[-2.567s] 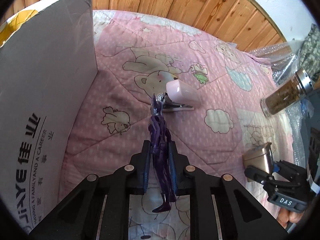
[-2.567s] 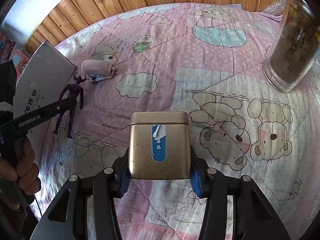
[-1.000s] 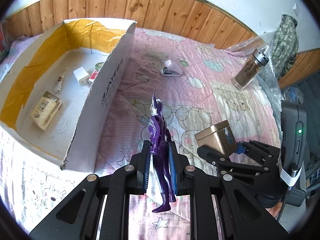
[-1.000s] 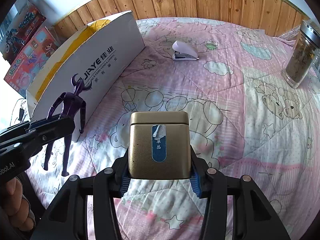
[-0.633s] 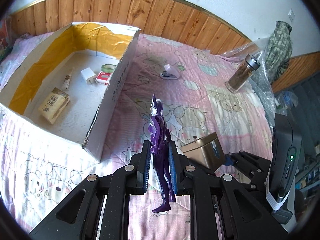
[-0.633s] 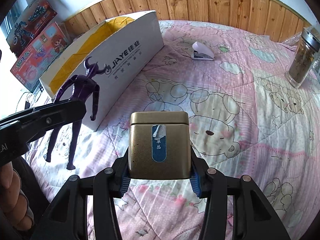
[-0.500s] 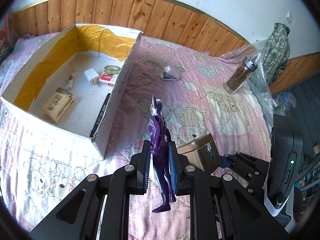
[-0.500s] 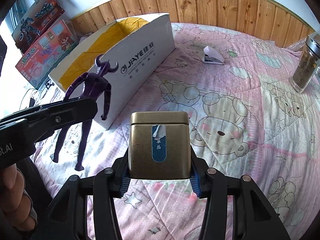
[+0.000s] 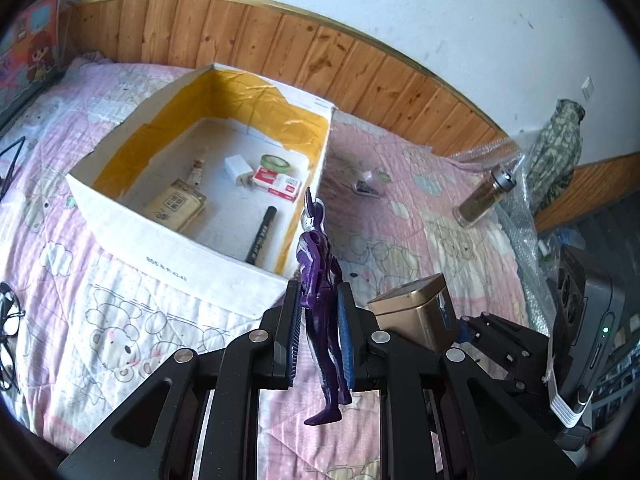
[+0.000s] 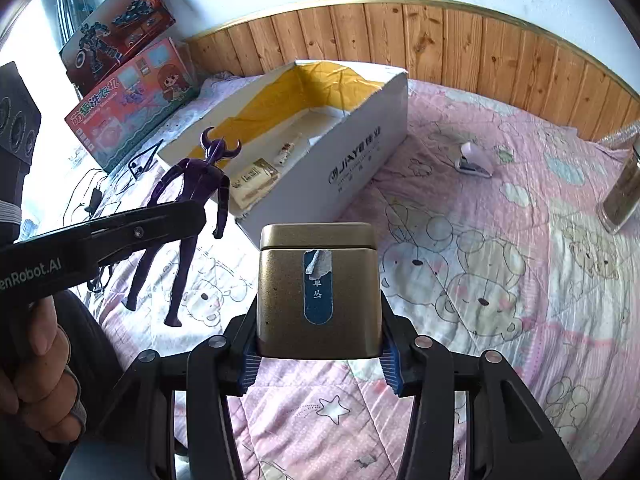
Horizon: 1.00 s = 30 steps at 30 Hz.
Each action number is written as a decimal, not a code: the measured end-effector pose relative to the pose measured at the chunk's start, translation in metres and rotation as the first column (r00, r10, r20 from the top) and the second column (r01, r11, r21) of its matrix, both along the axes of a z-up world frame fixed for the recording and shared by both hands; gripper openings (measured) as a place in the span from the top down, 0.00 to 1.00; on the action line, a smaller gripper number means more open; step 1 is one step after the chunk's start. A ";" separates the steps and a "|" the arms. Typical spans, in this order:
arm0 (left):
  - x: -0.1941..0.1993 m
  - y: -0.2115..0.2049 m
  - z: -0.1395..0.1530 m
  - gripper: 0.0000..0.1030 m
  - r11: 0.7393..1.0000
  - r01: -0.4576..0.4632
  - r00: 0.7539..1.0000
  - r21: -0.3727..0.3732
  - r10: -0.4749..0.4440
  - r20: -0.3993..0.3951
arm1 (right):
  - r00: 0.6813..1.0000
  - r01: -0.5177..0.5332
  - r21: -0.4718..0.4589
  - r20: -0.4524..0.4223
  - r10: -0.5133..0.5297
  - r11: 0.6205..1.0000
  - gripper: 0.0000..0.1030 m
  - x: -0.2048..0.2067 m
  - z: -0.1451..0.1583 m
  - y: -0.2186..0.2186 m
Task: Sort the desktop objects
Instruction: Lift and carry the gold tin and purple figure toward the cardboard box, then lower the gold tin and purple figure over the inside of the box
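Note:
My left gripper point(image 9: 318, 308) is shut on a purple horned figure point(image 9: 318, 280), held upright above the pink quilt; in the right wrist view the same figure point(image 10: 192, 208) hangs at the left. My right gripper point(image 10: 318, 344) is shut on a gold tin point(image 10: 318, 284) with a blue label; the tin point(image 9: 416, 320) also shows just right of the figure in the left wrist view. Ahead lies an open white cardboard box point(image 9: 188, 264) with yellow lining, holding a black marker, a tape roll, a red packet and other small items.
A pink stapler point(image 10: 474, 162) and a glass jar point(image 9: 482, 200) of brown bits rest on the quilt right of the box. Toy boxes point(image 10: 128, 92) lean at the far left. Glasses point(image 9: 8, 332) lie at the quilt's left edge. A hand point(image 10: 36, 364) holds the left gripper.
Both grippers rose and drew back from the quilt while swinging left, so the box's inside now shows more fully. The figure and the tin stay gripped.

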<state>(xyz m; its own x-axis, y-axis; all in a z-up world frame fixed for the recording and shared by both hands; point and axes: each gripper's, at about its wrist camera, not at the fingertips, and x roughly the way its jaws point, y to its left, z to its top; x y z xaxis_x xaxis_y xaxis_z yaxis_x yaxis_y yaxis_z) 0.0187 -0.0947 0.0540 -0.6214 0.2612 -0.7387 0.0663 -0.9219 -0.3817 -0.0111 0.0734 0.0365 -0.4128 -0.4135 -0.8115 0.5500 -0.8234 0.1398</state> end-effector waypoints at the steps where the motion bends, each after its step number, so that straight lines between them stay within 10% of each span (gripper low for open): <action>1: 0.001 -0.005 0.004 0.83 1.000 -0.009 1.000 0.004 0.009 -0.009 | 1.000 -0.011 0.001 -0.009 0.011 1.000 0.52 0.000 0.005 -0.004; 30: -0.090 -0.090 0.005 0.83 0.987 -0.134 0.990 0.090 0.130 0.049 | 0.980 -0.150 0.139 -0.113 0.166 0.979 0.52 -0.087 0.061 -0.102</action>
